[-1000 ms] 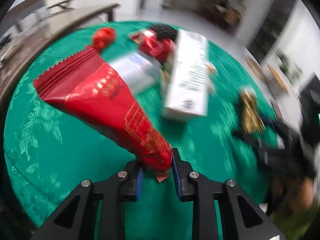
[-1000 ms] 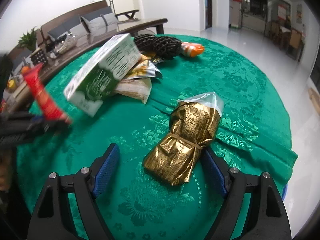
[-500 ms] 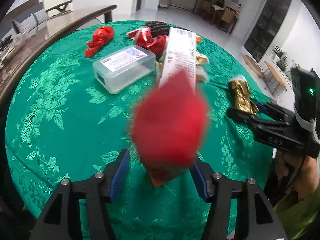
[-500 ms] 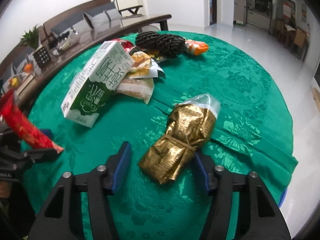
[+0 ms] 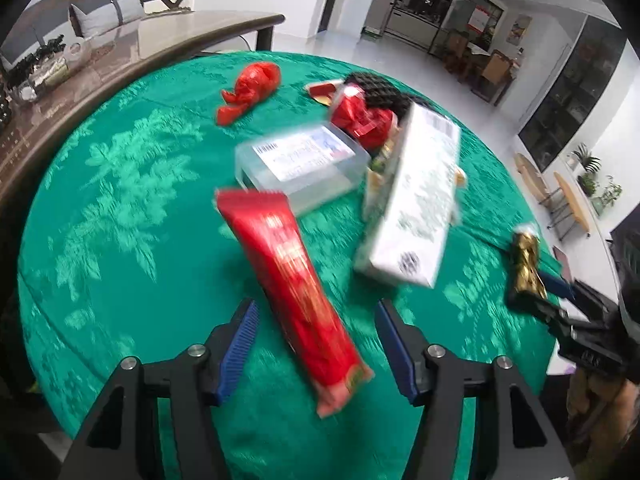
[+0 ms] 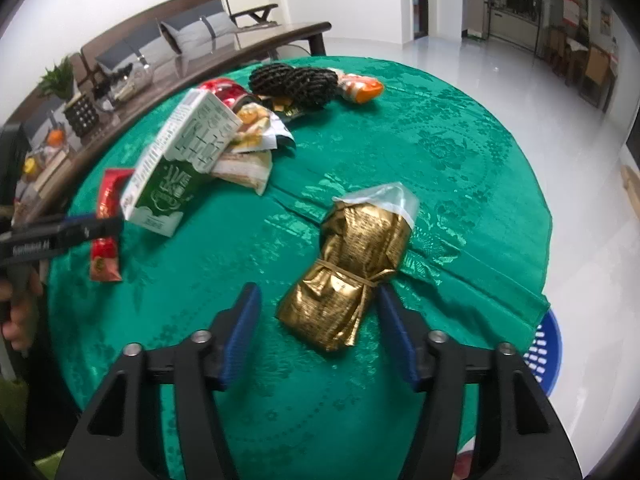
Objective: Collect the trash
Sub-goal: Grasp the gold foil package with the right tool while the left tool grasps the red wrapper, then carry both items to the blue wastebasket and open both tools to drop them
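Two grippers stand over a round table under a green cloth (image 5: 120, 208). The left gripper (image 5: 316, 344) has its jaws apart, having just been opening; the red wrapper (image 5: 296, 280) lies between the blue pads, touching neither and blurred. The right gripper (image 6: 316, 332) also has its jaws spread, having widened a little further just now; the gold foil packet (image 6: 352, 272) lies on the cloth between them, its edge right at the right-hand pad, though pressure cannot be confirmed.

The left wrist view alone shows a clear plastic box (image 5: 300, 164) with a printed label and a crumpled red bag (image 5: 248, 90) nearer the far edge. It shows the white carton (image 5: 412, 204) only by its pale side, and the gold packet small at the right.

The right wrist view alone shows the carton's green face, an orange packet (image 6: 362, 88) beside a black mesh bundle (image 6: 296, 82), flat snack wrappers (image 6: 248, 164) under the carton, and a blue basket (image 6: 546, 356) on the floor past the table's edge. The red wrapper appears there at far left, behind the left gripper's finger.
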Demonstrator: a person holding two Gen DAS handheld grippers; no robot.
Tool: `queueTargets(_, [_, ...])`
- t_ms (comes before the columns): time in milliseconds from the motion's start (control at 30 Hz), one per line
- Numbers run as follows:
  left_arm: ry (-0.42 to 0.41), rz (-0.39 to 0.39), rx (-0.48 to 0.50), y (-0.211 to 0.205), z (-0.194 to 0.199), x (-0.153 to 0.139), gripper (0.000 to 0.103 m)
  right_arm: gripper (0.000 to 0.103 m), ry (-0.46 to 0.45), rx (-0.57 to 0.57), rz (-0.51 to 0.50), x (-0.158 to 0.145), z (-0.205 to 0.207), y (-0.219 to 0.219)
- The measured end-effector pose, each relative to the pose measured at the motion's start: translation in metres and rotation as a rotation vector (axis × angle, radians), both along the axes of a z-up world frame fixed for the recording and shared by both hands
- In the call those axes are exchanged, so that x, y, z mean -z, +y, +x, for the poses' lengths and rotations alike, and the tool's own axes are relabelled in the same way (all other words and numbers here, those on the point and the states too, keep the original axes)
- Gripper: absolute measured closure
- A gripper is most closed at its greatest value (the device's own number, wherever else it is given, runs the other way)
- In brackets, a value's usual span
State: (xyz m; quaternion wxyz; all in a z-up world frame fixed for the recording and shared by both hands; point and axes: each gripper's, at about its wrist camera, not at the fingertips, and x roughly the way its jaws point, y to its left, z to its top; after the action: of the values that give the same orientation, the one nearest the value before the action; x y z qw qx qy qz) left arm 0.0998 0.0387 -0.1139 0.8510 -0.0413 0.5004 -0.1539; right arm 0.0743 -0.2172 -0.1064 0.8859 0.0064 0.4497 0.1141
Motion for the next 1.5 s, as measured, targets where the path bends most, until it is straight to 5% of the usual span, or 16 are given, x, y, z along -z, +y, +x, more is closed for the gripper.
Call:
queueTargets(200, [-0.031,0.135,-0.01,-0.016,-0.011,0.01,0.044,0.035,0.003,0.012,-0.008,0.001,0.002,0.009])
queueTargets(233, [-0.041,0.12,-0.012,-0.014,-0.013,0.009,0.065,0.052,0.003,0.035,-0.016,0.001,0.002,0.008])
queueTargets(300, [-0.05,0.103,-0.014,-0.009,-0.016,0.004,0.082,0.059,0.0,0.052,-0.002,-0.001,0.002,0.003])
queueTargets(333, [-0.058,0.101,-0.014,-0.006,-0.017,0.002,0.083,0.076,-0.008,0.056,0.009,-0.004,0.001,0.0])
queueTargets(633, [-0.105,-0.009,-0.005,0.014,-0.04,-0.024,0.086,0.076,-0.061,0.047,0.101,-0.023,-0.011,-0.013])
queueTargets(833, [-0.153,-0.04,0.062,-0.013,-0.056,-0.051,0.086,0.076,-0.096,0.053,0.153,-0.039,-0.02,-0.029])
queueTargets(1167, [-0.126,-0.119,0.362,-0.169,-0.046,-0.066,0.086,0.076,-0.085,0.219,0.045,-0.058,-0.029,-0.151])
queueTargets(1500, [0.001,-0.08,0.554,-0.35,-0.029,-0.007,0.086,0.076,0.067,0.338,0.013,-0.005,-0.016,-0.264])
